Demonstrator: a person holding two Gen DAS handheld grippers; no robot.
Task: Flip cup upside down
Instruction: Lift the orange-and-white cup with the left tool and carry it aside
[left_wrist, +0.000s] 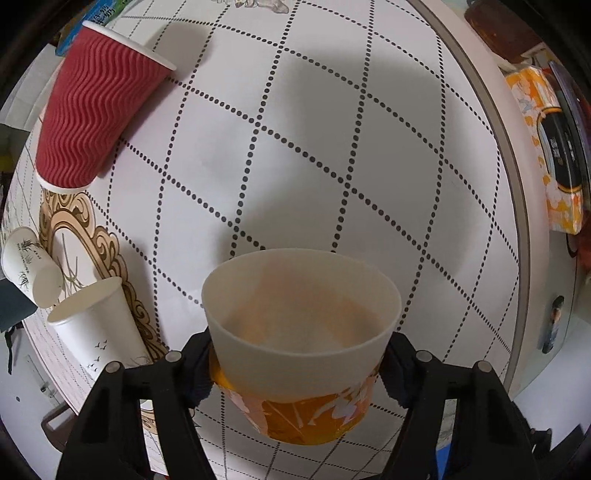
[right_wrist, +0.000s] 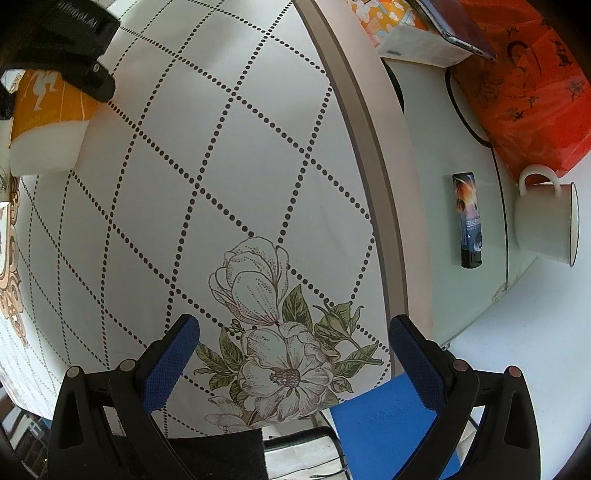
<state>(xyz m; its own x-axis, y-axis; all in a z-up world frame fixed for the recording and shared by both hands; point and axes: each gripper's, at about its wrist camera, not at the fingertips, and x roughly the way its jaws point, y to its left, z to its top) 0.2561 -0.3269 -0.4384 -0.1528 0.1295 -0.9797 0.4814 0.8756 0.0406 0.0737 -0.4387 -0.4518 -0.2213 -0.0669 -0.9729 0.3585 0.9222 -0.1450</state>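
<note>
My left gripper (left_wrist: 299, 373) is shut on an orange and white paper cup (left_wrist: 301, 354), held above the dotted white tablecloth (left_wrist: 332, 147) with its open mouth facing away from the camera. The same cup (right_wrist: 48, 122) shows at the upper left of the right wrist view, clamped by the left gripper. My right gripper (right_wrist: 293, 358) is open and empty, over a flower print near the table edge.
A red ribbed cup (left_wrist: 96, 107) stands rim-down at the upper left. Two white paper cups (left_wrist: 99, 321) (left_wrist: 31, 266) stand at the left. A tissue box (left_wrist: 546, 155), a white mug (right_wrist: 546, 221) and a lighter (right_wrist: 468, 218) lie beyond the cloth edge.
</note>
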